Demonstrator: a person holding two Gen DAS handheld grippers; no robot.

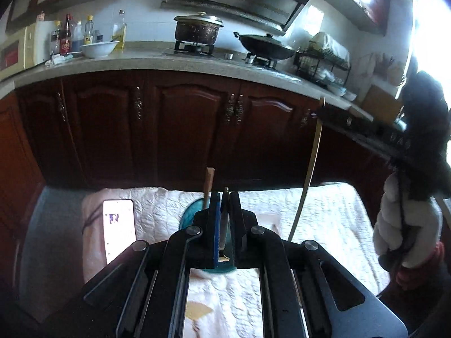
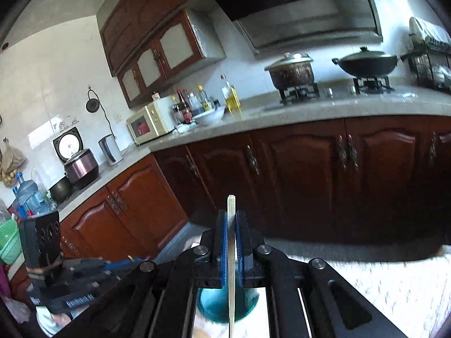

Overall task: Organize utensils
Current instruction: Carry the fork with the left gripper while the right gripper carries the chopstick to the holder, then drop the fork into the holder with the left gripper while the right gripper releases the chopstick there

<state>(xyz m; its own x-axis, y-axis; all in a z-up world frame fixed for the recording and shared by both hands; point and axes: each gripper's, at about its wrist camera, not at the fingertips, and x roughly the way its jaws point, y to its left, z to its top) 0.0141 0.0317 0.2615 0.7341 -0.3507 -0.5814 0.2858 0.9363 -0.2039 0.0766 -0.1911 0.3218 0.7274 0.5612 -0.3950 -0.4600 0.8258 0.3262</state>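
Left wrist view shows the left gripper (image 1: 224, 197) clenched on a thin dark utensil (image 1: 224, 219), with a blue holder (image 1: 194, 211) on the white cloth (image 1: 324, 214) just beyond its fingers; one wooden stick (image 1: 209, 183) stands in it. The right gripper (image 2: 231, 217) clamps a pale chopstick (image 2: 231, 253) above the holder (both pieces seemingly not yet stowed), each gripper tilted downward.

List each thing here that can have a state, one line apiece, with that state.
Left gripper: shut on a dark-handled utensil.
Right gripper: shut on a pale chopstick.
Teal cup: upright, below the grippers.
Phone: screen lit.
Pot: lidded.
Wok: lidded.
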